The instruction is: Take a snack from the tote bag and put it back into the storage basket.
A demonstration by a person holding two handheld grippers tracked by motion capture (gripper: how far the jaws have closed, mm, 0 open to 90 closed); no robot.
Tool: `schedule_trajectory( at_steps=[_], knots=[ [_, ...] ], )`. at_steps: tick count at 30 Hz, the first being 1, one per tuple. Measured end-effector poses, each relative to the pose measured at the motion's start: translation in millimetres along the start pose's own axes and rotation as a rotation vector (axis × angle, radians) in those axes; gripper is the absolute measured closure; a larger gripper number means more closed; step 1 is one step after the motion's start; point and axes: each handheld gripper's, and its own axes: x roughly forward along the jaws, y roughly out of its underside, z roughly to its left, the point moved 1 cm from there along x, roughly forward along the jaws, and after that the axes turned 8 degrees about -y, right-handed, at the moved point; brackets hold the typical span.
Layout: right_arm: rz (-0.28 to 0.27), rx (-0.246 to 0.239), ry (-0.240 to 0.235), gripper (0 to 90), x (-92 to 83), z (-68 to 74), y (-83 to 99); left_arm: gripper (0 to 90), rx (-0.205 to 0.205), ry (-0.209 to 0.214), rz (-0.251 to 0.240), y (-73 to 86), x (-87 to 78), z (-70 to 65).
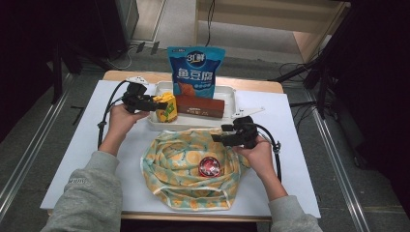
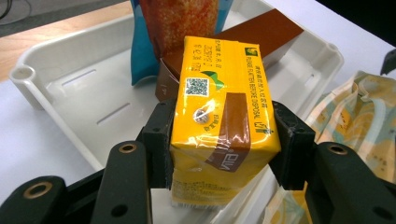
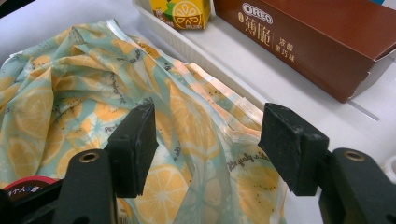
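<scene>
My left gripper [image 1: 157, 104] is shut on a yellow drink carton [image 2: 219, 126], one pad pressed against each side. It holds the carton [image 1: 166, 107] at the front left corner of the white tray [image 1: 193, 124]. My right gripper [image 1: 217, 138] hangs open over the rim of a lemon-print cloth bag [image 1: 193, 166]. In the right gripper view a raised fold of that cloth [image 3: 196, 126] lies between the spread jaws of the right gripper [image 3: 210, 140], and neither pad presses on it. A round red-lidded tin [image 1: 210, 166] rests inside the bag.
A brown Oreo box [image 1: 199, 106] lies in the tray, and a blue snack bag [image 1: 195, 70] stands behind it. The tray sits on a white board [image 1: 300, 145] on the table. Cables trail from both grippers.
</scene>
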Motion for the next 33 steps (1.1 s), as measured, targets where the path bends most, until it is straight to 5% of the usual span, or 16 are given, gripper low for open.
schedule_trajectory(
  at_steps=[13, 33],
  knots=[
    [0.003, -0.002, -0.001, 37.1, 1.2, 0.4, -0.2, 48.6, 0.035, -0.008, 0.019, 2.0, -2.0, -7.4],
    [0.002, -0.018, -0.014, 36.9, 5.0, -0.4, -6.2, 38.2, 0.006, -0.036, 0.034, 12.2, -17.8, -8.4]
  ],
)
